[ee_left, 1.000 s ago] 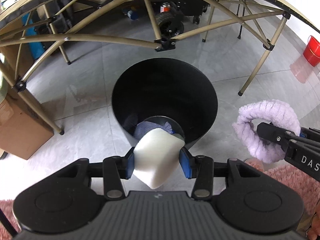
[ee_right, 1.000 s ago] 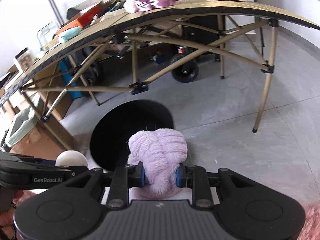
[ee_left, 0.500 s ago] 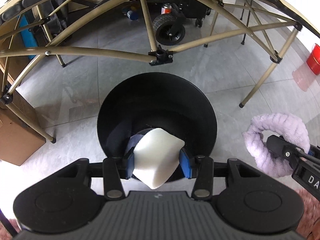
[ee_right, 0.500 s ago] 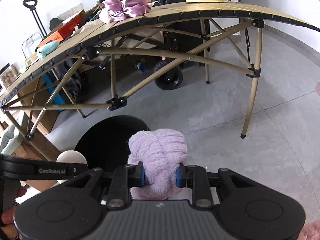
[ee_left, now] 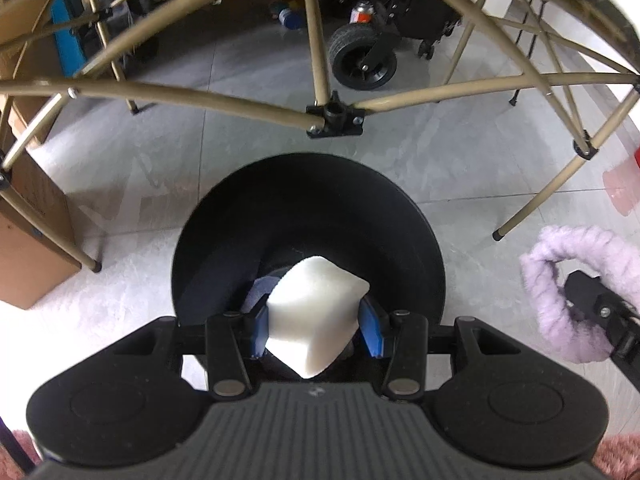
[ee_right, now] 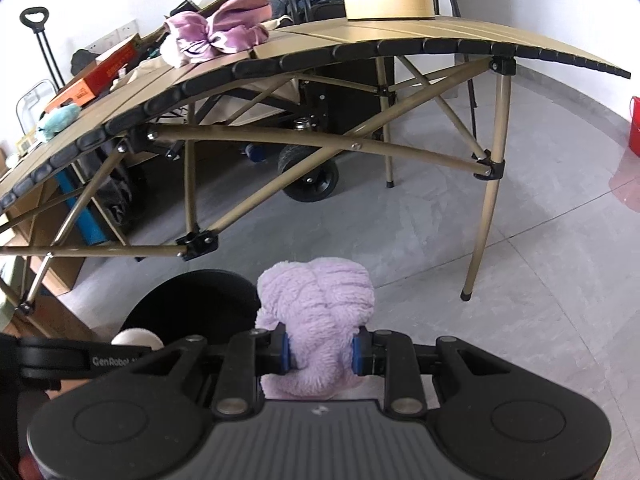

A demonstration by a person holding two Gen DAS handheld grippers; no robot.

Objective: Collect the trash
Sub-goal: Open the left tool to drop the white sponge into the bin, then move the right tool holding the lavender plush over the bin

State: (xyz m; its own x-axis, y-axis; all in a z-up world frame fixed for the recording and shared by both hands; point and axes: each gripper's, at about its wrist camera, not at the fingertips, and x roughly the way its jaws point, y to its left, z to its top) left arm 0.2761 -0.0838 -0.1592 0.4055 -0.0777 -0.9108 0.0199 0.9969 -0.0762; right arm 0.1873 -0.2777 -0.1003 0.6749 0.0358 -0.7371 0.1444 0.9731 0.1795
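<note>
Left gripper (ee_left: 316, 330): fingers clamped on a white, squashed foam block (ee_left: 314, 316), poised right over the mouth of the round black plastic bin (ee_left: 308, 216) (some bluish fabric lies at the bottom).
Right gripper (ee_right: 322, 350): fingers pressed tight on a fluffy lilac plush ring (ee_right: 316, 316), held above the grey tiled floor (ee_right: 520, 280), just beside the bin's rim.
Bin: stands on the floor in front of the folding tan worktop (ee_right: 360, 46).
Worktop: carries a pink satin bow (ee_right: 224, 34).
</note>
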